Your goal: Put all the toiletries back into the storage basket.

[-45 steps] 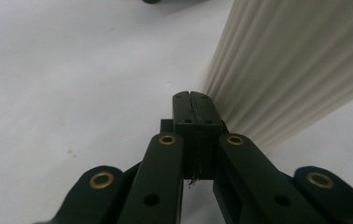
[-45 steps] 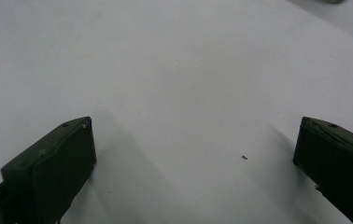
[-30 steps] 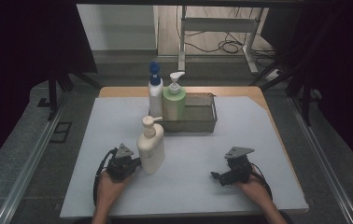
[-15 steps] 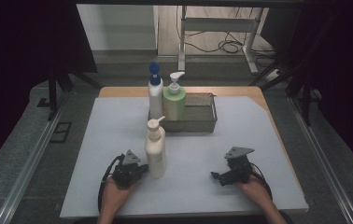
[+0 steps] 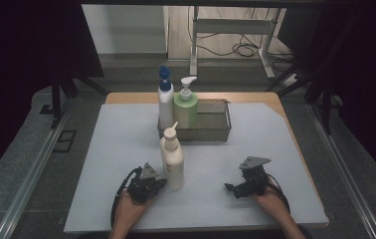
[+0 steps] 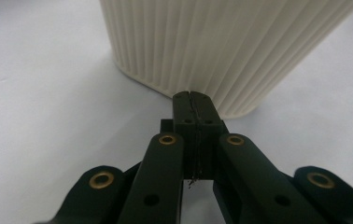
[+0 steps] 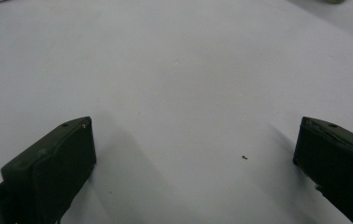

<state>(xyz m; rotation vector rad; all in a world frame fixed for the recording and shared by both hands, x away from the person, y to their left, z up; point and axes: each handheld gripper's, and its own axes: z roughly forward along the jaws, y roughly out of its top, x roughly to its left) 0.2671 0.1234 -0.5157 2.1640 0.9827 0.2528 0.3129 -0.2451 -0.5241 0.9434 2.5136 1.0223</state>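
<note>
Resting low on the white mat, the left gripper sits at the near-left of the table, a hand behind it. Its jaws are pressed fully together with nothing between them. In the left gripper view the closed tips meet the ribbed lower wall of the cream pump bottle, touching it or just short of it; contact cannot be told for certain.

The cream pump bottle stands upright on the mat, just right of the left gripper, in front of the wire basket and apart from it.

Farther back, the basket sits at the mat's far edge. A white bottle with a blue cap and a green pump bottle stand side by side at the basket's left end; whether both are inside it cannot be told.

At the near-right, the right gripper lies on the mat, well apart from the cream bottle. In the right gripper view its jaws stand wide apart over bare mat, holding nothing.
</note>
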